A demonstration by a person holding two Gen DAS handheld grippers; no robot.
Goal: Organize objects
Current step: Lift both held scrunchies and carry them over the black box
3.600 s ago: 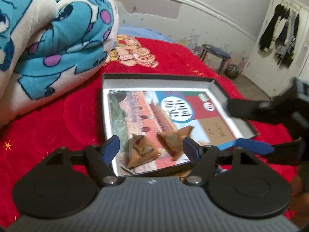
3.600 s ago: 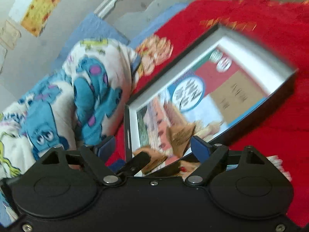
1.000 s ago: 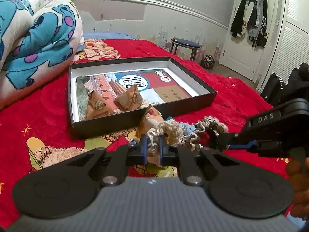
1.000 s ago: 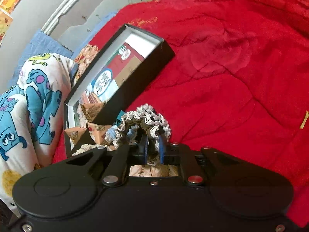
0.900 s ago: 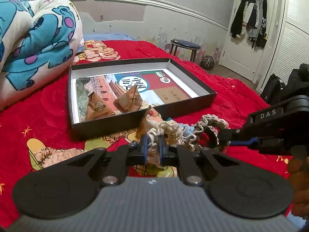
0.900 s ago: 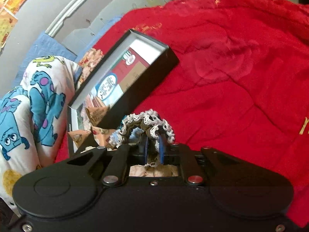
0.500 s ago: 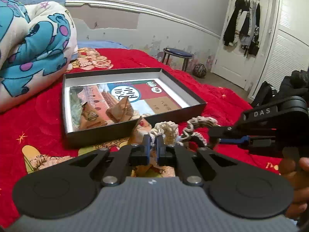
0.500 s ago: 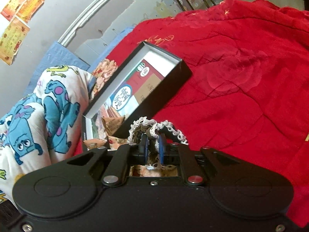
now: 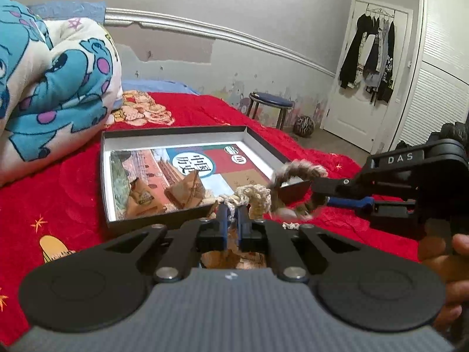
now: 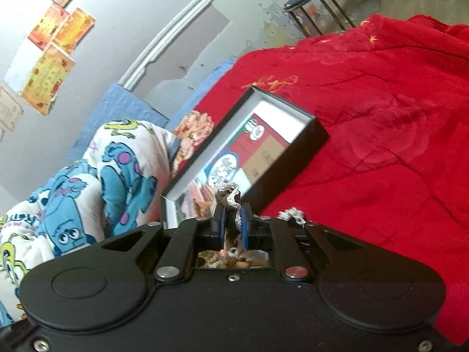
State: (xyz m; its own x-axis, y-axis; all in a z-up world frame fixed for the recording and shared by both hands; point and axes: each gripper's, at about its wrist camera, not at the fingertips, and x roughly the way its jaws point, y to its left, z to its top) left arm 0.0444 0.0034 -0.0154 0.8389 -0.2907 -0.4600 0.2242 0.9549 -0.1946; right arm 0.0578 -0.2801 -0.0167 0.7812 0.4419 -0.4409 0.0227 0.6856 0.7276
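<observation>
Listing, left to right from the left gripper's own outlook.

Item: cartoon blanket (image 9: 55,88), bundled, far off to the gripper's left on the red bedspread (image 9: 67,176).

Item: shallow black box (image 9: 140,223), open, directly ahead of the left gripper (image 9: 231,218) and just beyond its tips; printed card liner inside. Two brown paper packets (image 9: 164,195) lie in its near end.

Item: left gripper, clenched on one end of the crocheted lace string (image 9: 255,198), cream portion.

Item: crocheted lace string, slack and curling, held above the bed in front of the box's near right corner. Its long axis runs sideways, from the left gripper across to the right gripper.

Item: right gripper (image 9: 325,198), to the right of the left one, pointing inward; clamped on the string's darker end, as its own camera confirms (image 10: 231,220). A hand (image 9: 445,252) grips its handle.

Note: the box lies forward of both grippers; the left one appears nearer the open interior. Judged next step: carrying the string forward over the near wall, both ends together.
</observation>
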